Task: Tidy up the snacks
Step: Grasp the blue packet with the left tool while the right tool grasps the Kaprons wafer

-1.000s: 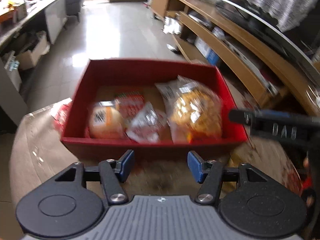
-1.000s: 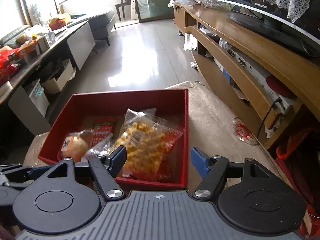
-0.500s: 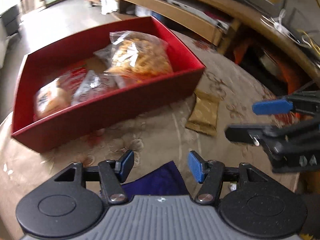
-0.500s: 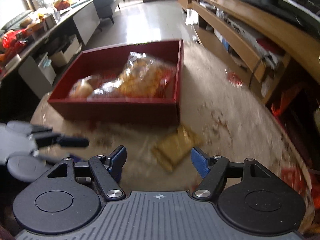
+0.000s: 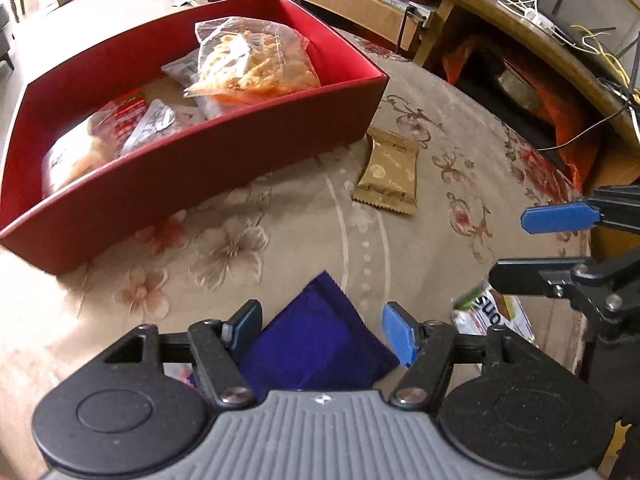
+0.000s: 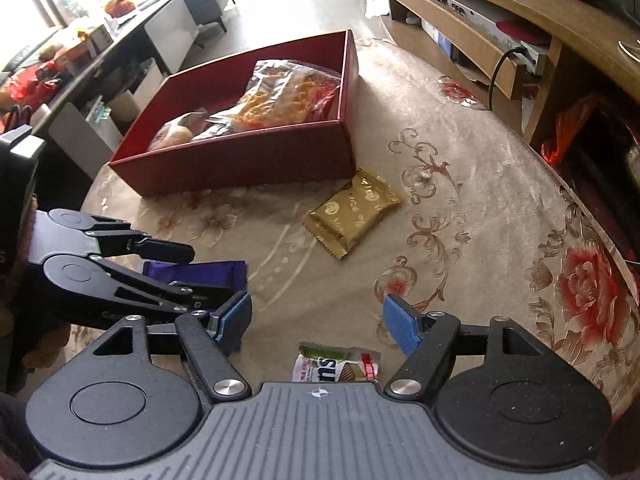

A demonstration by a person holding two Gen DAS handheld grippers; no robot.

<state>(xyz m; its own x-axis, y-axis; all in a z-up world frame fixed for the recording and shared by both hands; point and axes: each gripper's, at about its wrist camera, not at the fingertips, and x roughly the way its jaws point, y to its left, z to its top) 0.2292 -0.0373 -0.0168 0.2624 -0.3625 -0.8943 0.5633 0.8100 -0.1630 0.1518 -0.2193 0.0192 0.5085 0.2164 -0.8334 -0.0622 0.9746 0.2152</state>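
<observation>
1. The left gripper (image 5: 322,330) points down at a blue packet (image 5: 320,344) on the flowered tablecloth (image 5: 280,220). Its jaws are opening, and the packet lies between the blue pads; the pads do not seem to press on it.
2. The right gripper (image 6: 316,320) hangs over a white and green sachet (image 6: 336,368) near the close edge of the table. Its jaws stand rather wide and hold nothing; the sachet is below the gap, not touched.
3. The two grippers are just beside each other. In the right wrist view the left gripper's fingers (image 6: 160,246) reach in from the left, near the right gripper's left pad.
4. The red box (image 5: 200,168) stands at the far left part of the table, with bagged snacks (image 5: 256,64) inside, below its rim.
5. A gold packet (image 6: 352,212) lies flat on the cloth, one corner close to the near right corner of the box; I cannot tell if they touch.
6. Between the gold packet and both grippers the cloth is bare. To the right, the cloth with a red rose (image 6: 592,292) is also free up to the curved table edge.
</observation>
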